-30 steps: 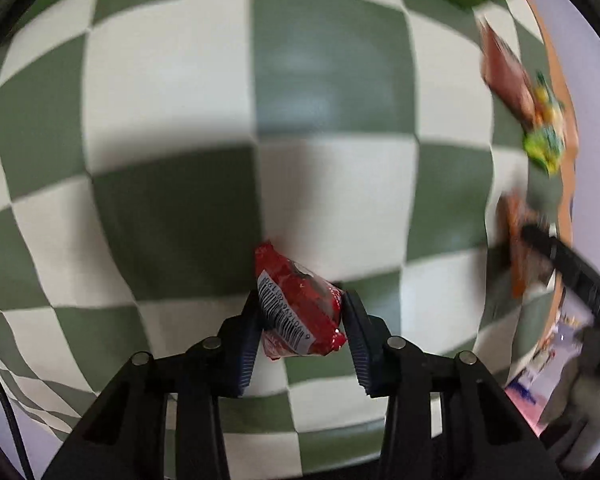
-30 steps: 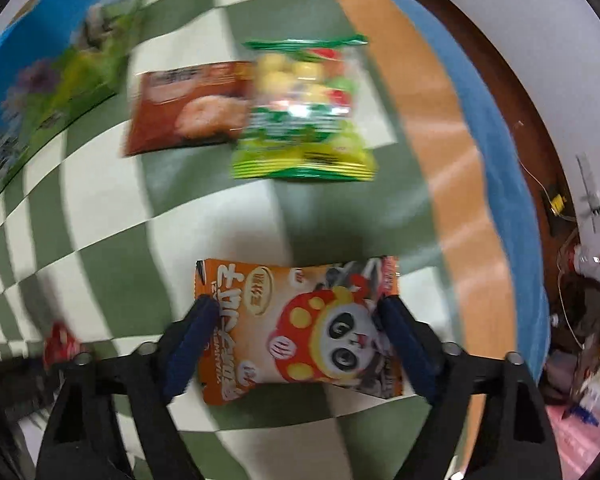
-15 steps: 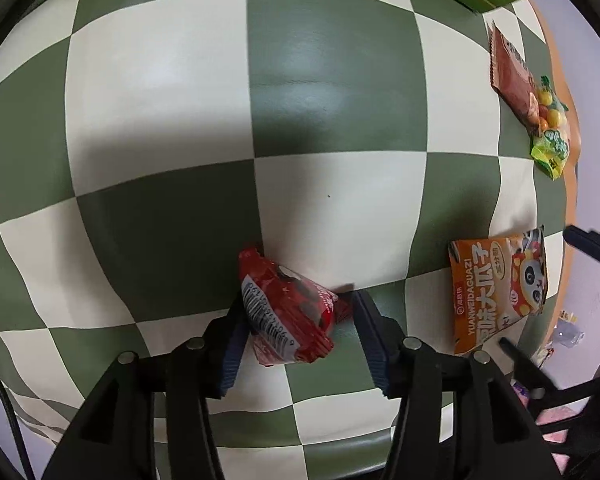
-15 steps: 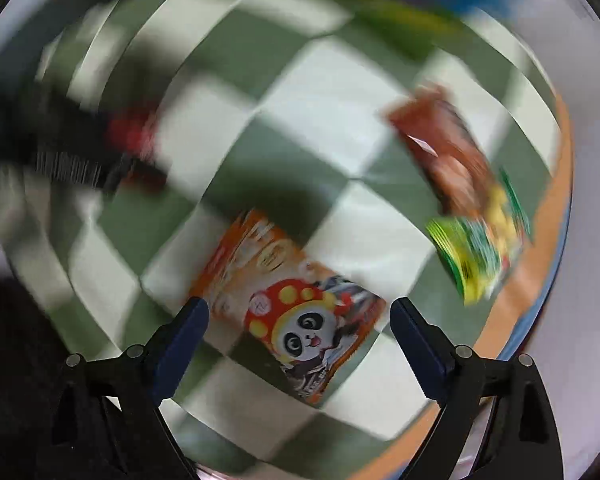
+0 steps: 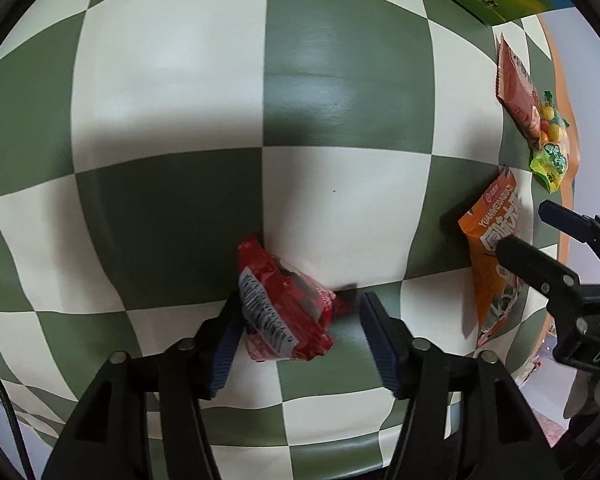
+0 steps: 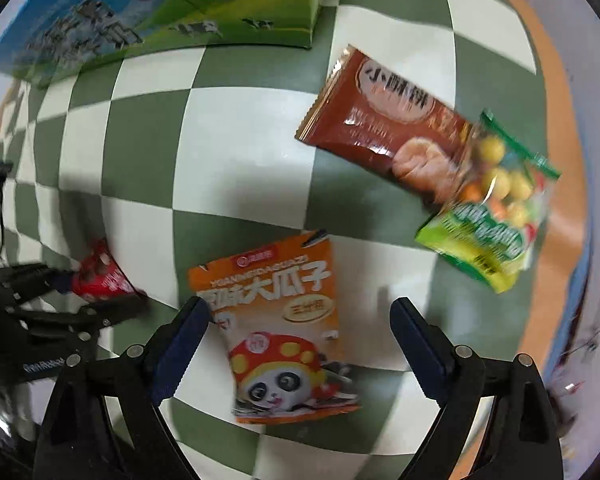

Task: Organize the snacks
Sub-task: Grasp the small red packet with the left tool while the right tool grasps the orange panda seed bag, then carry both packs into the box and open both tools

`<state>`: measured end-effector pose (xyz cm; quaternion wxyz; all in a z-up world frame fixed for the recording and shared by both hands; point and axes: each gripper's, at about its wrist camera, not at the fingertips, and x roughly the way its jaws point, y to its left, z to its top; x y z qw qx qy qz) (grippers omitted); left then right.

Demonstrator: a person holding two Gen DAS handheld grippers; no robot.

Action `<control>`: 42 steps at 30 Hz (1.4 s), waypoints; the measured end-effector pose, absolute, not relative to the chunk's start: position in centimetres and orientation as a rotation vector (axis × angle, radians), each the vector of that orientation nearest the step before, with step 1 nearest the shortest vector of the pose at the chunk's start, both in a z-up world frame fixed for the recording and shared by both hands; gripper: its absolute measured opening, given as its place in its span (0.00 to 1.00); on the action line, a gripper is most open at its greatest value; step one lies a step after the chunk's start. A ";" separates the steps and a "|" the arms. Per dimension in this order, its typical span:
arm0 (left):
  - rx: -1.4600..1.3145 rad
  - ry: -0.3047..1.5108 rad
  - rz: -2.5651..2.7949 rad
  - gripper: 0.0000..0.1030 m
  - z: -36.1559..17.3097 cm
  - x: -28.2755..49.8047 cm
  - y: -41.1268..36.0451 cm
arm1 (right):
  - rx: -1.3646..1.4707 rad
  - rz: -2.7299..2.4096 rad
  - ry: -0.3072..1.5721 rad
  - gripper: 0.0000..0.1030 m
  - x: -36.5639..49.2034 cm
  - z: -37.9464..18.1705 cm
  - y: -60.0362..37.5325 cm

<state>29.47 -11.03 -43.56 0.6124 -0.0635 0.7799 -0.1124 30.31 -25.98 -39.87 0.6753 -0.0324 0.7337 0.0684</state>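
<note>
Between the opening fingers of the left gripper, the small red foil snack packet lies on the green-and-cream checked desk, leaning against the left finger, clear of the right.

A table covered in a green-and-cream checkered cloth carries four snack packets. An orange panda-printed seed packet lies flat at the centre, a small red crinkled wrapper at its nine o'clock, and at two o'clock a brown foil biscuit packet touches a green-and-yellow candy bag. A colourful printed cardboard box sits at eleven o'clock.
</note>
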 end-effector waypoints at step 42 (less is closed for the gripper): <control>-0.172 1.425 -0.201 0.35 -24.3 49.2 -1.4 | 0.164 0.177 1.181 0.55 49.4 -19.8 -17.6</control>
